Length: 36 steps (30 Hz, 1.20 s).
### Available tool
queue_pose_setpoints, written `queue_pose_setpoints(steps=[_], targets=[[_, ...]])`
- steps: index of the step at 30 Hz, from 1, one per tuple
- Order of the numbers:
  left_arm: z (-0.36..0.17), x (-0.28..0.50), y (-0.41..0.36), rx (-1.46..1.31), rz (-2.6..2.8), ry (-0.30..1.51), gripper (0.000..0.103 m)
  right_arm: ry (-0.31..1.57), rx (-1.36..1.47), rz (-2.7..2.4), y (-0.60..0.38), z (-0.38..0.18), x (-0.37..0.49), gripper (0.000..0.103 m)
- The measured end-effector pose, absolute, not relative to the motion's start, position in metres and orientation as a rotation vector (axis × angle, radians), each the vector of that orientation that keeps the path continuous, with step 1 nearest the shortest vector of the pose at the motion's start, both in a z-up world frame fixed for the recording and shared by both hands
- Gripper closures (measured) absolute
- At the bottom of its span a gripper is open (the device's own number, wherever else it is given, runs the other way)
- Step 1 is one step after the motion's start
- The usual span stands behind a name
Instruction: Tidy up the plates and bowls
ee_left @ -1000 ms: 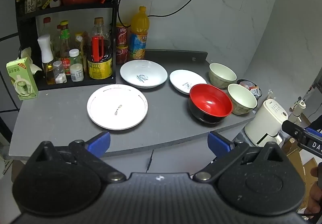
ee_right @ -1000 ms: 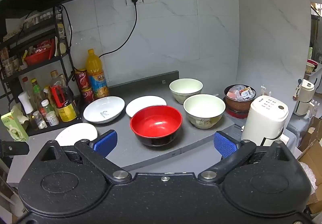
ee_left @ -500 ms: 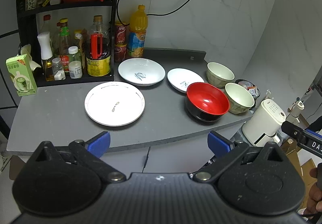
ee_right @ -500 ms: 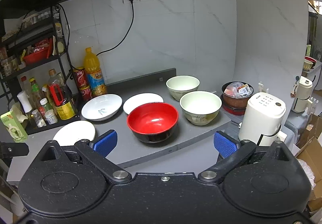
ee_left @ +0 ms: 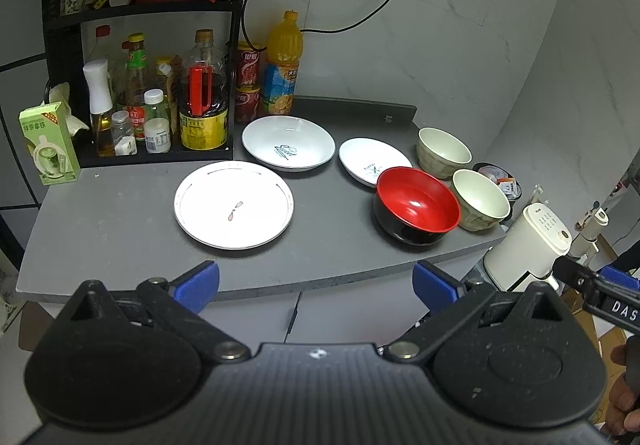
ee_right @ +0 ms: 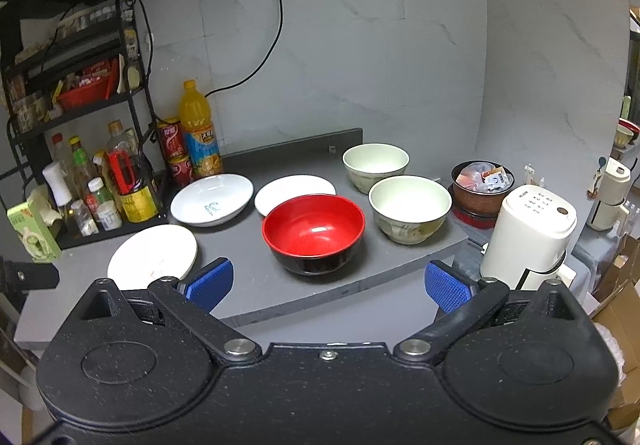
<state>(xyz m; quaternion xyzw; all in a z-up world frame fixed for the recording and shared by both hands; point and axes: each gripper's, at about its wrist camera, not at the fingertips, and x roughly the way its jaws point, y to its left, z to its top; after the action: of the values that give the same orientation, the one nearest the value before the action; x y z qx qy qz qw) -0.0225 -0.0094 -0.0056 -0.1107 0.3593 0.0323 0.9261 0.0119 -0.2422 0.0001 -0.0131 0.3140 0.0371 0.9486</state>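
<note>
At frame bottom, left gripper (ee_left: 316,281) and right gripper (ee_right: 328,283) gape wide, empty. Rimmed plate (ee_left: 234,205) lies centre-left, red bowl (ee_right: 314,231) centre: pinch rims squarely, stack like with like.

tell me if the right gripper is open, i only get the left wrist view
Observer: Yes, the right gripper is open, with nothing between its blue pads.
Operator: is the red bowl touching the cream bowl next to it
Observer: No. The right wrist view shows the red bowl and the near cream bowl apart, with bare counter between them.
Operator: whats that dark thing behind the cream bowl
Observer: A brown bowl full of small packets, sitting on a red base.
</note>
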Motion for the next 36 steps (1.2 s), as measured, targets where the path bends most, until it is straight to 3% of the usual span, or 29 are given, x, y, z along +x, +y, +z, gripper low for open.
queue_pose_setpoints(steps=[36], targets=[[-0.0154, -0.0220, -0.0149, -0.280, 0.102, 0.747, 0.001, 0.668, -0.085, 0.112, -0.2467, -0.0081, 0.0185, 0.000]])
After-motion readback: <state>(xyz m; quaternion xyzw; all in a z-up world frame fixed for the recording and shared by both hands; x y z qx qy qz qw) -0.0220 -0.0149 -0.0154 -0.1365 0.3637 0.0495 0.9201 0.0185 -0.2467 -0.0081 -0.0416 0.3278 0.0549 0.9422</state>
